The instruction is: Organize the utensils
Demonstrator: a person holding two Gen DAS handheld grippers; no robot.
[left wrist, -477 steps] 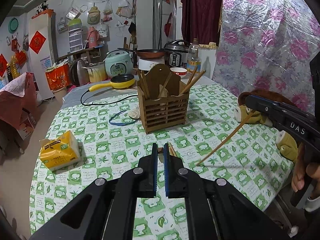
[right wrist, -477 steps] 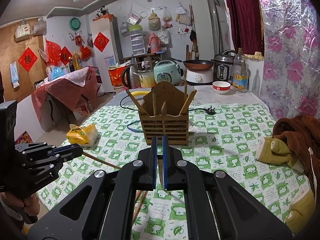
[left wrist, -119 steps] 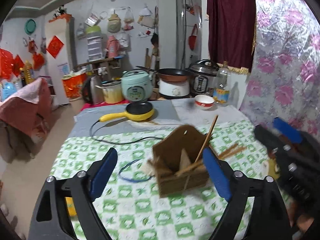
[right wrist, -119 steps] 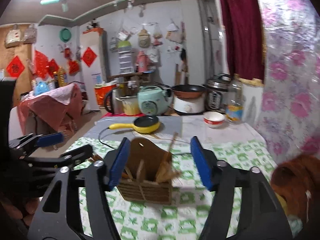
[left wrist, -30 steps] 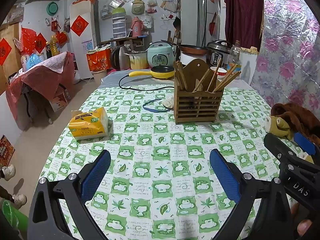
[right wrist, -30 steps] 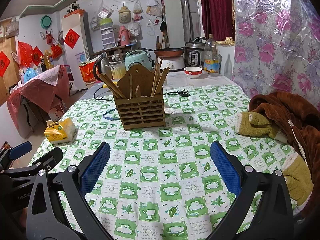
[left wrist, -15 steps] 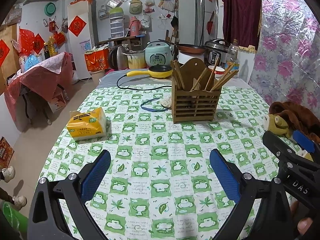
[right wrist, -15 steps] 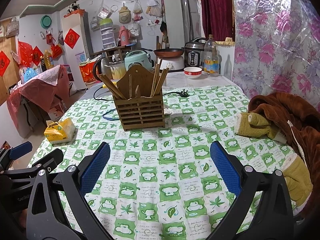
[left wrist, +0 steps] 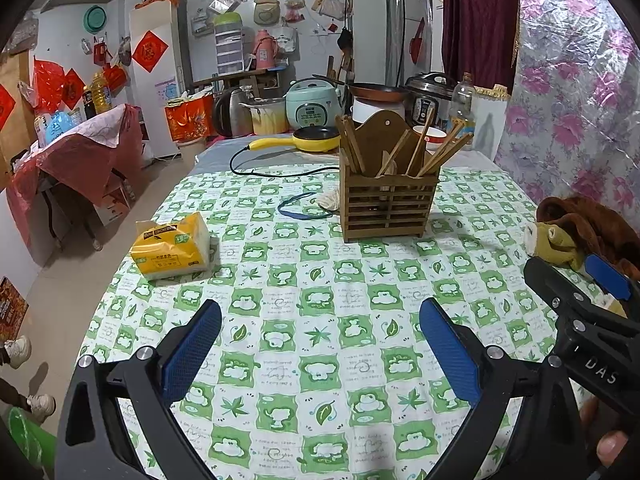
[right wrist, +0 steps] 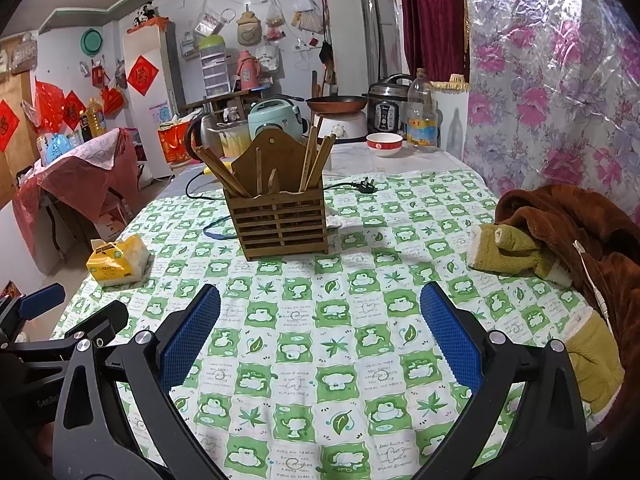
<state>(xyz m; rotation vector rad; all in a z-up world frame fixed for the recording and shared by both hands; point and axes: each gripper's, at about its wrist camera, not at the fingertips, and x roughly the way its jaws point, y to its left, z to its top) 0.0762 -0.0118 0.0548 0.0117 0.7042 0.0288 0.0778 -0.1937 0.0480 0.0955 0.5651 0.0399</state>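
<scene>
Barely anything has shifted in the last half second: both grippers hover over the green-checked tablecloth in a cluttered kitchen. Tissue pack lies left, brown garment right. Left gripper and right gripper gape wide, empty; chopstick holder stands well ahead, chopsticks inside.

White rear wall hung with bags; a white refrigerator stands against it. Right of the refrigerator: maroon curtain, then floral plastic sheeting. Beige tiled floor.
</scene>
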